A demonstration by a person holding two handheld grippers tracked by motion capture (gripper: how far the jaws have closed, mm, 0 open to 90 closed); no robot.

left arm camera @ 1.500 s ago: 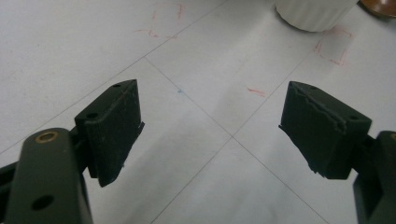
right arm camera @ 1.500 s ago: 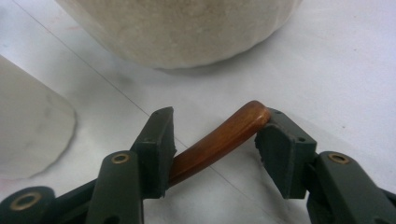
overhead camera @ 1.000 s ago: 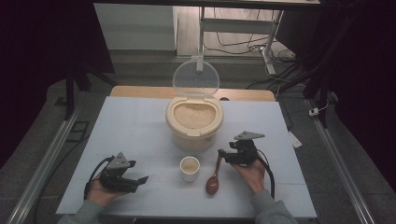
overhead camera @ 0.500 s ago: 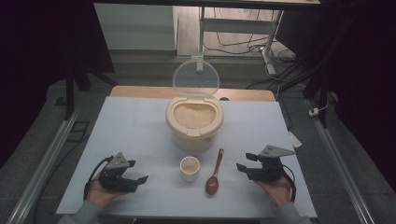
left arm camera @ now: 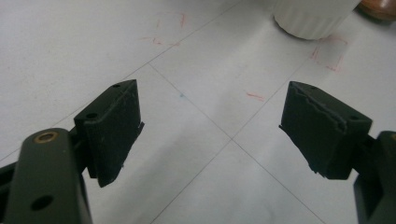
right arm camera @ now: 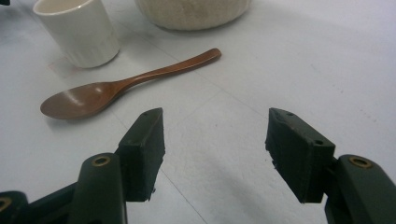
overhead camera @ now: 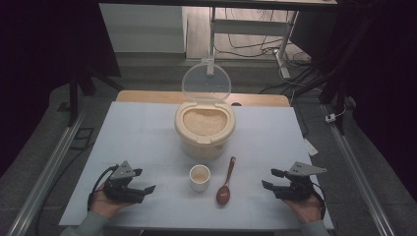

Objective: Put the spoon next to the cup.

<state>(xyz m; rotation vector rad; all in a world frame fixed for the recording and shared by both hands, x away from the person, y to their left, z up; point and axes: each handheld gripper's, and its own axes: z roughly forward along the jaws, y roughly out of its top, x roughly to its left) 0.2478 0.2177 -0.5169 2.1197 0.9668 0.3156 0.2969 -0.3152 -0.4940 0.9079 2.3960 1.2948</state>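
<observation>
A cream rice container (overhead camera: 204, 129) stands mid-table with its clear lid (overhead camera: 206, 81) raised and rice inside. In front of it are a small white cup (overhead camera: 200, 177) and a brown wooden spoon (overhead camera: 225, 183) lying flat, bowl toward me. My left gripper (overhead camera: 145, 180) rests open near the front left, well left of the cup. At the front right my right gripper (overhead camera: 269, 178) is open, a short way right of the spoon. In the right gripper view the jaws (right arm camera: 215, 121) stand wide apart with the spoon (right arm camera: 116, 88) and cup (right arm camera: 79, 30) ahead. The left gripper (left arm camera: 212, 102) holds nothing.
The white table cover (overhead camera: 137, 132) has faint grid lines and red marks (left arm camera: 329, 58) near the cup (left arm camera: 313, 18). Metal rails run along both table sides. A desk frame and cables lie on the floor beyond the far edge.
My right gripper has drawn away from the spoon's handle, moving right and toward the front edge. The spoon stays flat on the table. The left gripper has barely shifted.
</observation>
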